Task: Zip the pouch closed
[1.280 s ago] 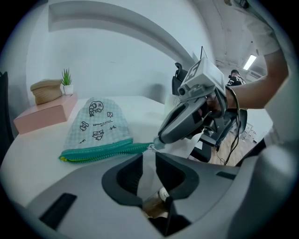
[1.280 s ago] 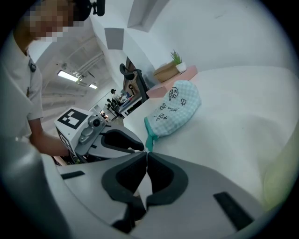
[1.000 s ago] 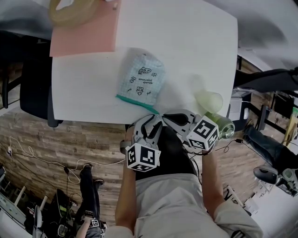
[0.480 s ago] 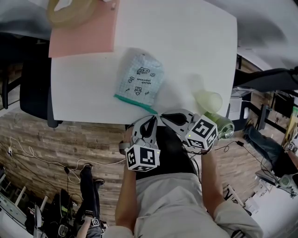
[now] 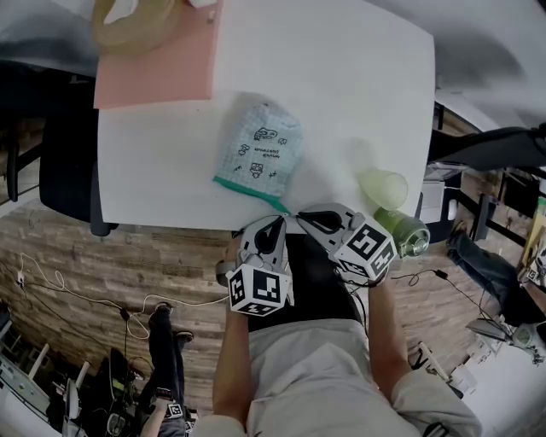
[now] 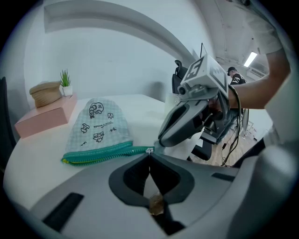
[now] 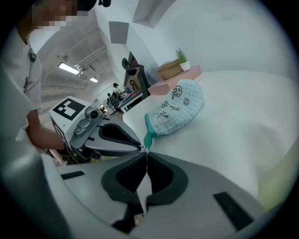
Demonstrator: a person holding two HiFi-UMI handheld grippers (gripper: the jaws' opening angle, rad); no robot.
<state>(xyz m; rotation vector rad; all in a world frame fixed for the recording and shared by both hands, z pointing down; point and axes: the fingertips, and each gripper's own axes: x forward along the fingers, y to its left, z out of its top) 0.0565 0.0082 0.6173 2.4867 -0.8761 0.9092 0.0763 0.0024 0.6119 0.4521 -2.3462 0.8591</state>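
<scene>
A pale blue checked pouch [image 5: 260, 154] with small cartoon prints lies on the white table [image 5: 341, 85], its teal zipper edge [image 5: 247, 192] facing the near table edge. In the left gripper view the pouch [image 6: 97, 126] lies ahead, and the teal zipper [image 6: 100, 154] runs right up to my jaws. My left gripper [image 5: 278, 220] [image 6: 149, 152] is shut on the small silver zipper pull [image 6: 149, 150]. My right gripper [image 5: 296, 215] [image 7: 146, 150] is shut on the teal zipper tail [image 7: 148, 137], tip to tip with the left gripper at the table edge.
A pink box [image 5: 153, 55] carries a woven basket [image 5: 128, 21] at the far left corner. A pale green cup [image 5: 384, 186] and a green can [image 5: 408, 235] sit at the table's near right. A dark chair [image 5: 60, 171] stands left of the table.
My left gripper's jaws have closed at the zipper end. The right gripper has stayed shut in place. The pouch has barely shifted.
</scene>
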